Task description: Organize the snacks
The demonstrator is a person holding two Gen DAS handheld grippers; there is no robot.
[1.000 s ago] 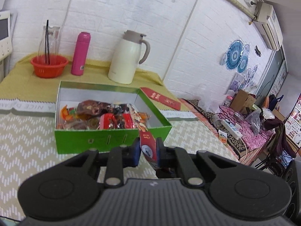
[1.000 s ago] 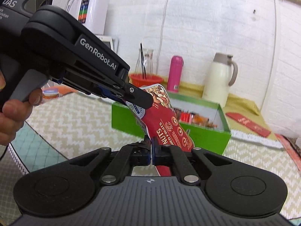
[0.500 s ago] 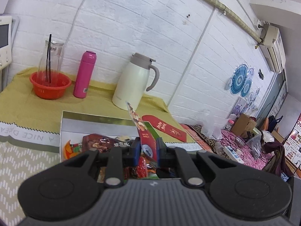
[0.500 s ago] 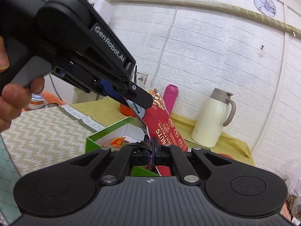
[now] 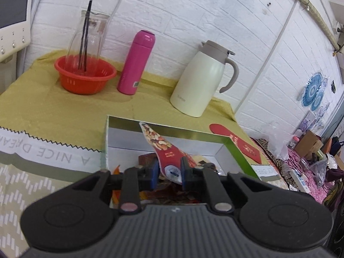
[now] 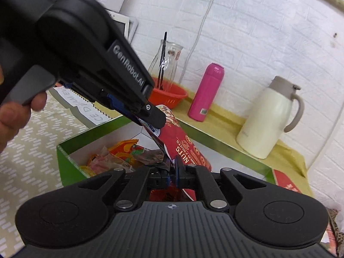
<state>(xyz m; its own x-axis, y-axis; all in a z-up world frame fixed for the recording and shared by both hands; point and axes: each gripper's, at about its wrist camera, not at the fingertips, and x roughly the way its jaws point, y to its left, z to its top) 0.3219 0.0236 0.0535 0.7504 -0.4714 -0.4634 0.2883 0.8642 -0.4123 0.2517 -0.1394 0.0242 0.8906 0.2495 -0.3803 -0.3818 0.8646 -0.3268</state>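
red foil, the nuts packet (image 5: 169,158) sits between the left gripper (image 5: 169,173) pads, which are opening; a gap now shows on either side of the packet, where a second ago they pinched it tight. the right gripper (image 6: 173,169) has its jaws nearly together, clamped on the packet's lower edge, much as before. seen from the right wrist, the left gripper (image 6: 153,118) reaches in from the upper left and sits over the packet's top end, with a hand (image 6: 13,116) on its grey trigger.

a second ago the green box (image 5: 238,152) lay well ahead of both pairs of jaws; now its open top is directly below them, and the packet hangs tilted over the loose snacks (image 6: 120,152) inside. beyond the jaws, on the yellow cloth (image 5: 53,107), stand the orange basket (image 5: 85,79) with a glass carafe (image 5: 90,36) in it, the pink flask (image 5: 136,62) and the cream thermos jug (image 5: 200,81), closer in view than before. a red envelope (image 5: 236,139) lies just right of the box.
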